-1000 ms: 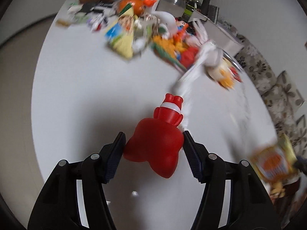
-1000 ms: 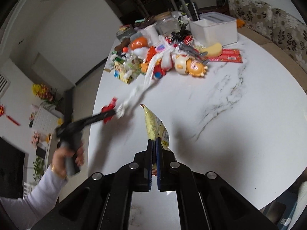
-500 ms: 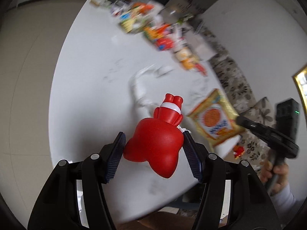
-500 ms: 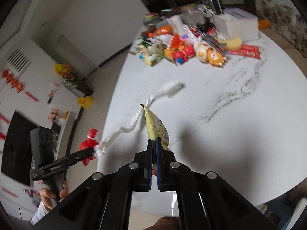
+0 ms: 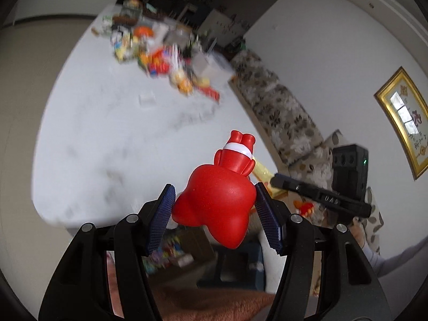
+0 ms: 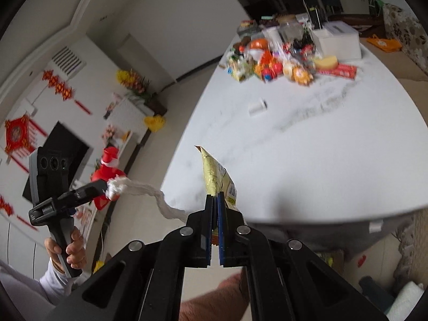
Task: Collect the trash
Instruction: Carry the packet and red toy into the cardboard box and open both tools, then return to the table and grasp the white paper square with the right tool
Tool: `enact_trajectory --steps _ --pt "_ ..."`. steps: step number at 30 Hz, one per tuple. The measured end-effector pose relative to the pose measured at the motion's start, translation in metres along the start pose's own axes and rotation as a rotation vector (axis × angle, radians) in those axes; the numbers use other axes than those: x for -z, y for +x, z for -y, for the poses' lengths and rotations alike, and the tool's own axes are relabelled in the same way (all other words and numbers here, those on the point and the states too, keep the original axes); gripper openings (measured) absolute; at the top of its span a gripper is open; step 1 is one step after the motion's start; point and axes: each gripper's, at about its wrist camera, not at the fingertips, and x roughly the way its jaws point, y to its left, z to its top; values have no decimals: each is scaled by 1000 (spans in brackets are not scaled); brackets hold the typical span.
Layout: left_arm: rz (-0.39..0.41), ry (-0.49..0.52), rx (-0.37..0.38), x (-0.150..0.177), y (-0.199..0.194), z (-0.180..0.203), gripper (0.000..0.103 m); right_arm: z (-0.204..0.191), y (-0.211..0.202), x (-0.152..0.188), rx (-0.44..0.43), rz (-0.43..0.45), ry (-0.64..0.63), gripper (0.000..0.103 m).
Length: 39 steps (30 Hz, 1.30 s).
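White marbled table, clutter pile, floral sofa

One red toy, one yellow snack bag, one white box, two grippers

The black left gripper is held half open, its blue pads pressed on a red plastic toy. The black right gripper is pinched shut on a yellow snack bag.
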Motion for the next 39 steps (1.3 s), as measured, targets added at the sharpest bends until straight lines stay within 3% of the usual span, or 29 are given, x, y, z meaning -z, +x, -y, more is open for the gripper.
enact_trajectory --steps 6,9,16,18,19,20,21,23,26,29,33,36,37,39 --pt "-184 -86 -11 102 76 -17 60 41 20 70 24 -149 76 3" --pt "-274 -149 -29 146 132 -45 60 77 60 110 77 -238 115 3" --pt "-447 -263 -202 244 278 -142 60 175 175 193 204 -390 194 5" --pt "-506 -263 -296 267 319 -170 62 206 213 216 282 -434 202 23" --pt "-540 -261 -335 274 334 -179 69 216 224 224 310 -457 203 59" --pt "-605 -244 -429 283 357 -193 71 227 237 230 367 -480 201 65" --pt "-655 -235 -481 292 366 -205 72 235 246 237 405 -500 197 63" --pt "-745 -244 -536 301 383 -222 72 244 257 244 441 -551 207 62" --pt "-719 -250 -538 292 368 -222 72 234 244 232 424 -520 204 67" --pt "-662 -230 -502 271 333 -199 72 200 215 203 377 -474 156 70" --pt "-530 -132 -456 223 262 -145 73 138 166 147 270 -368 97 79" --pt "-404 -74 -441 177 196 -105 83 75 127 87 162 -259 32 88" --pt "-363 -65 -438 161 178 -97 86 61 120 71 143 -221 20 95" --pt "-267 -53 -429 124 140 -85 91 36 112 38 125 -133 -11 98"
